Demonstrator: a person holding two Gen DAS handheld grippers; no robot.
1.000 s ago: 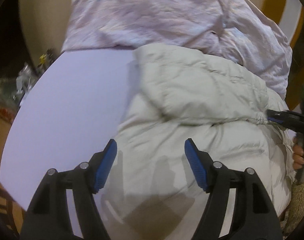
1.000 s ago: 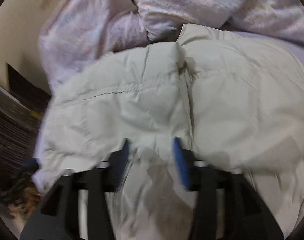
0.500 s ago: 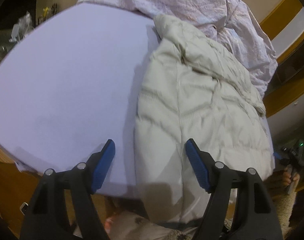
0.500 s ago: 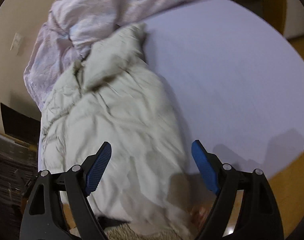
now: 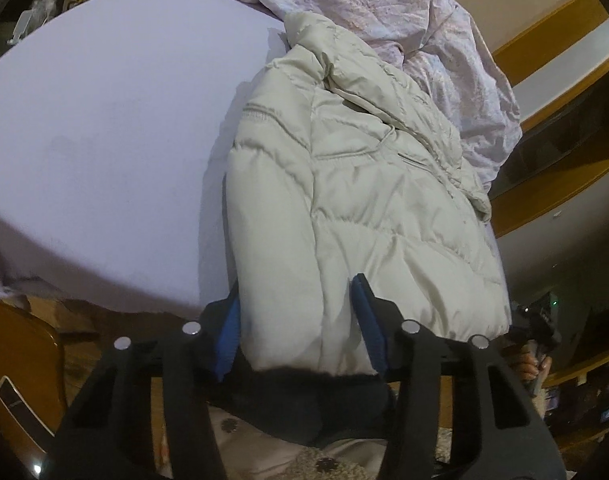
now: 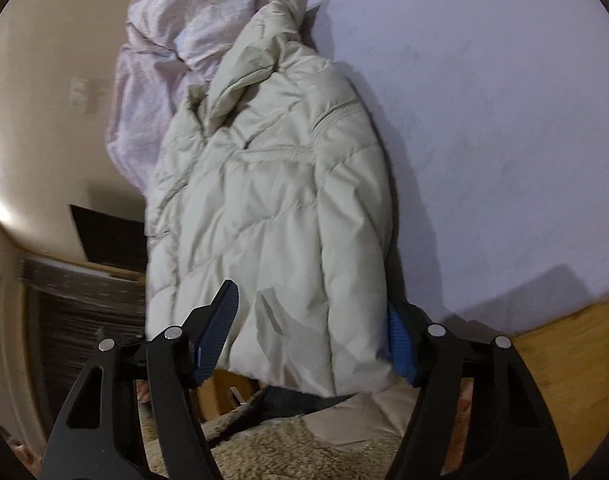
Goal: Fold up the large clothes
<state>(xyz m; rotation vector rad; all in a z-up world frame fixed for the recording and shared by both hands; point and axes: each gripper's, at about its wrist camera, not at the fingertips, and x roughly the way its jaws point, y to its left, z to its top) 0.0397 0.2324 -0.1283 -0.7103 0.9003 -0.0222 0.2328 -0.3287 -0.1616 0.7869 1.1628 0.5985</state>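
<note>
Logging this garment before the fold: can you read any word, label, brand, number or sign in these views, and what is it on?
None readable.
Cream puffer jacket: no tag, logo or print shows.
Pink bedding: faint pattern only, no letters.
Lavender sheet: plain.
Clutter on the shelves at far right: too small and dark to read.

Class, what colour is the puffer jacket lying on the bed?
The puffer jacket is pale cream, almost off-white, with stitched quilting. It shows best in the left wrist view.

The left gripper tilts downward, its jaws just closing around the near hem of the jacket. The right gripper tilts down too, jaws narrowing astride that hem; whether its pads press cannot be told
</note>
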